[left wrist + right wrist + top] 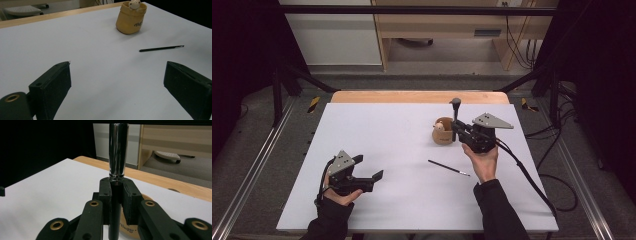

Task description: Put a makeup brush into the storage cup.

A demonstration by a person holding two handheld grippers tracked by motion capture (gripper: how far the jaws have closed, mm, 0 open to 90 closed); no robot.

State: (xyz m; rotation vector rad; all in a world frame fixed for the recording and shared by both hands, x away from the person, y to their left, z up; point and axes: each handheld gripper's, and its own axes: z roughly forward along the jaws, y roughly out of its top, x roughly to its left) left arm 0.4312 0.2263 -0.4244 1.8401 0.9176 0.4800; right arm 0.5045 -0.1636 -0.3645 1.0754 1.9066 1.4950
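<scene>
Starting at the left of the high view, we have our left gripper (371, 167) low over the near-left part of the white table (377, 130), held in the left hand (337, 192) with its grey plate on top. Its jaws stand wide apart with nothing between them, and in the left gripper view they frame bare tabletop. Nothing touches them.

Moving toward the middle, we see a thin black pen (449, 168) lying flat on the table, slanted, well apart from the left gripper and just in front of our right hand (483, 162). The left gripper view shows the pen (161, 48) lying loose on the white surface, off to the right.

Further right and farther back sits a small tan cup (443, 131), upright, with a pale little figure poking out of its top. From the left gripper view the cup (130, 17) stands near the far wooden edge of the table.

And now the right side: our right gripper (455, 127) is just beside the cup, touching or nearly so, we cannot tell which. Its jaws are pinched narrow around a brush (455, 111), which stands upright with its dark top above the gripper. In the right gripper view the pads clamp the brush (118, 155) just below its shiny metal sleeve, with the cup's rim showing behind the jaws.
</scene>
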